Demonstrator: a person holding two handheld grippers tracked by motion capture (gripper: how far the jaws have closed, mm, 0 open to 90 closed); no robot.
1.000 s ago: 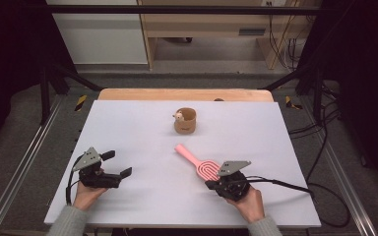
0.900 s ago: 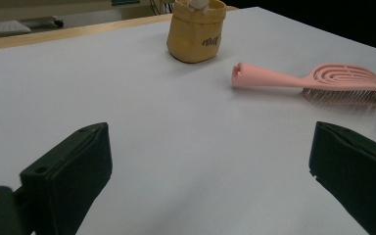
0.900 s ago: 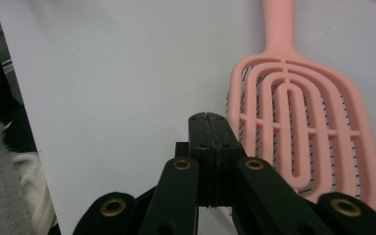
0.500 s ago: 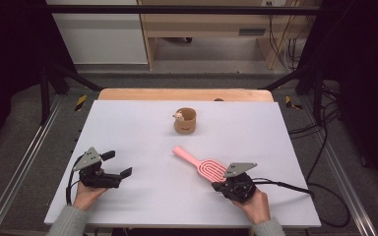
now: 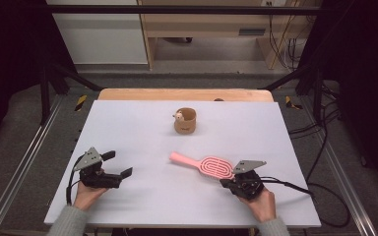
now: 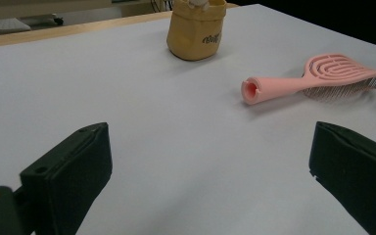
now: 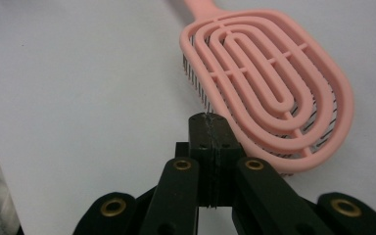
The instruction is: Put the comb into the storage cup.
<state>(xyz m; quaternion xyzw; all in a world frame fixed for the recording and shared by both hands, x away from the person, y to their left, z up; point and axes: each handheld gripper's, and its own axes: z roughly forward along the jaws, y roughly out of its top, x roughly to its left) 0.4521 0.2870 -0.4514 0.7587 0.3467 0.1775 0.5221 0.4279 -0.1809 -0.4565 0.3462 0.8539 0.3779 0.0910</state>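
A pink hairbrush (image 5: 202,163) lies right of the table's middle, its handle pointing left toward my left gripper. My right gripper (image 5: 228,179) sits at the far end of the brush head. In the right gripper view its jaws (image 7: 209,120) are pressed together, their tips pinching the bristles under the rim of the brush head (image 7: 269,98). My left gripper (image 5: 118,164) rests near the front left with its jaws wide open and nothing between them (image 6: 205,166). The hairbrush (image 6: 293,83) lies ahead of it on the right.
A small tan cup (image 5: 186,120) with a little figure on its rim stands behind the middle of the white table (image 5: 142,196); it also stands far ahead in the left gripper view (image 6: 196,29). A cable trails right from my right gripper.
My right gripper has moved right and slightly toward the front edge, taking the brush head along. The brush has swung to lie flatter across the table. The left gripper has stayed put.
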